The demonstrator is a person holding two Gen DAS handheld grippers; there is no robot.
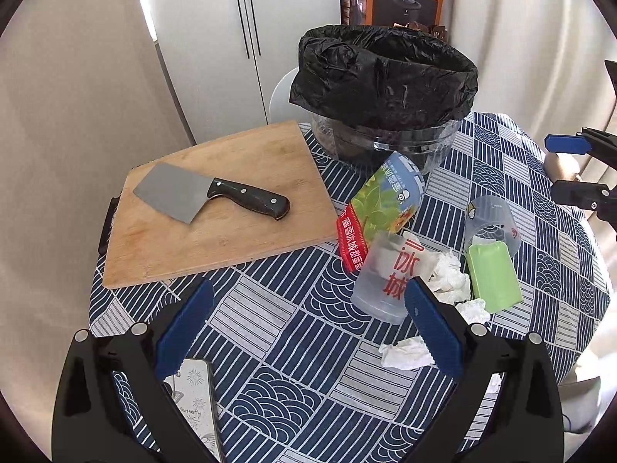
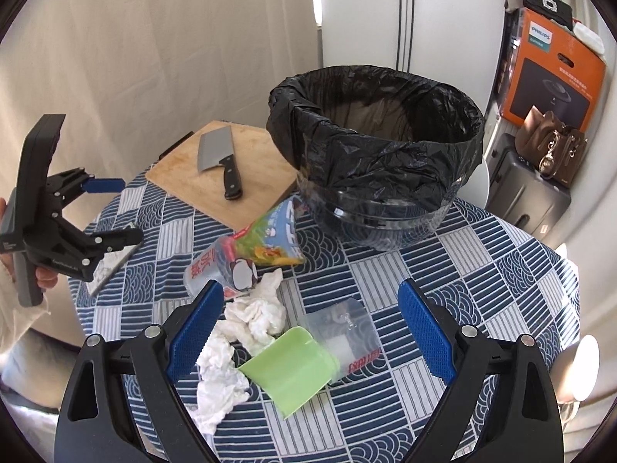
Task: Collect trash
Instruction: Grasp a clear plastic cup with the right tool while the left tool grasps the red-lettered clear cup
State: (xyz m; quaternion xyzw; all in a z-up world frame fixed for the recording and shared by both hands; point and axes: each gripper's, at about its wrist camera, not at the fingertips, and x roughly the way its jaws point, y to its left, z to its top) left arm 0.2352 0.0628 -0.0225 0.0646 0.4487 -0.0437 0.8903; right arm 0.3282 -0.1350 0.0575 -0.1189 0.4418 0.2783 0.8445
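Left tool (image 1: 308, 320): jaws wide, holding nothing, low centre of the left wrist view, above the patterned table (image 1: 293, 347).
Right tool (image 2: 310, 328): jaws wide, holding nothing, low centre of the right wrist view, over the trash pile.
Clear cup with red print (image 1: 385, 281): lying on its side just ahead of the left tool's right finger.
Green-labelled bottle (image 1: 385, 200): lying tilted, between the cup and the bin.
Crumpled tissues (image 2: 254, 316): near the right tool's left finger, lower centre.
Green card (image 2: 289, 370): between the right tool's fingers, touching a second clear cup (image 2: 347, 332).
Bin (image 2: 378, 146): upper centre, black liner folded over its rim, standing on the table.
Cutting board (image 1: 216, 208): left of the bin, a cleaver (image 1: 208, 193) lying flat on it.
Orange box (image 2: 551, 81): upper right, behind the table.
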